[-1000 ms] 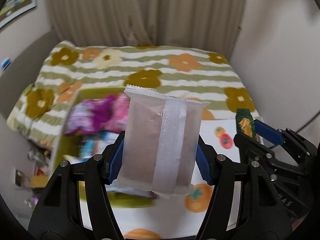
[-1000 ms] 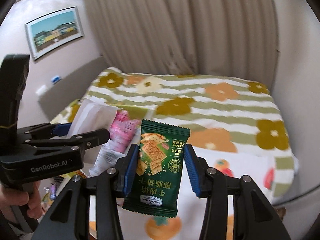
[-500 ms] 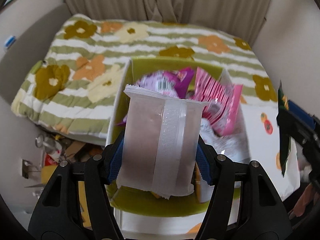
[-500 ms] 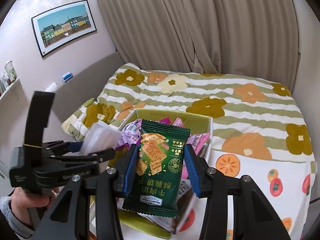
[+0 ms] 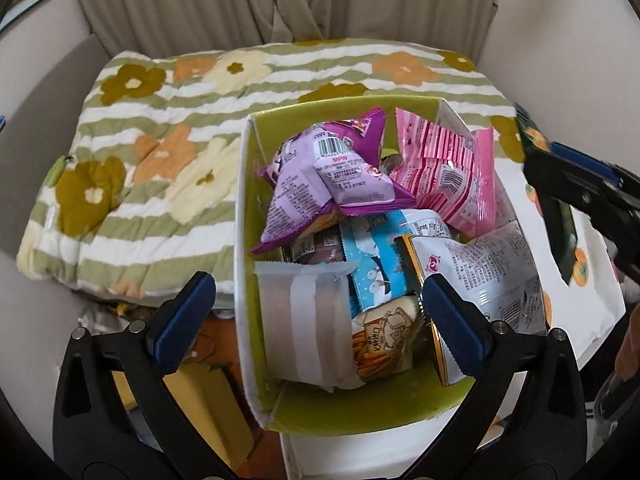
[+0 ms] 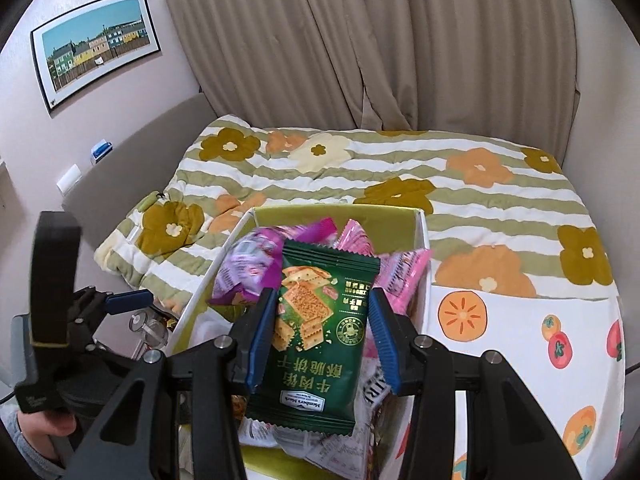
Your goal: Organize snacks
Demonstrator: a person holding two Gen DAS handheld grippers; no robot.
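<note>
A white box (image 5: pixel 243 240) with a green lining holds several snack packets: purple ones (image 5: pixel 320 176), a pink one (image 5: pixel 444 172), a blue one (image 5: pixel 380 256). My left gripper (image 5: pixel 316 284) hangs over the box's near left corner, its jaws opening wide. A translucent packet with a white seam (image 5: pixel 304 320) stands free between them, leaning on the box's left wall. My right gripper (image 6: pixel 320 300) is shut on a dark green cracker packet (image 6: pixel 316 340), held above the box (image 6: pixel 340 214). In the left wrist view the right gripper (image 5: pixel 580 188) is at the right edge.
The box sits on a cloth printed with orange fruit (image 6: pixel 520 320), at the foot of a bed with a flowered, striped quilt (image 6: pixel 400 160). Clutter (image 5: pixel 200 380) lies on the floor left of the box. Curtains (image 6: pixel 360 40) hang behind the bed.
Both grippers moved over the box. The left jaws spread wide and the translucent packet dropped from them into the box. The right gripper kept its hold on the green packet.
</note>
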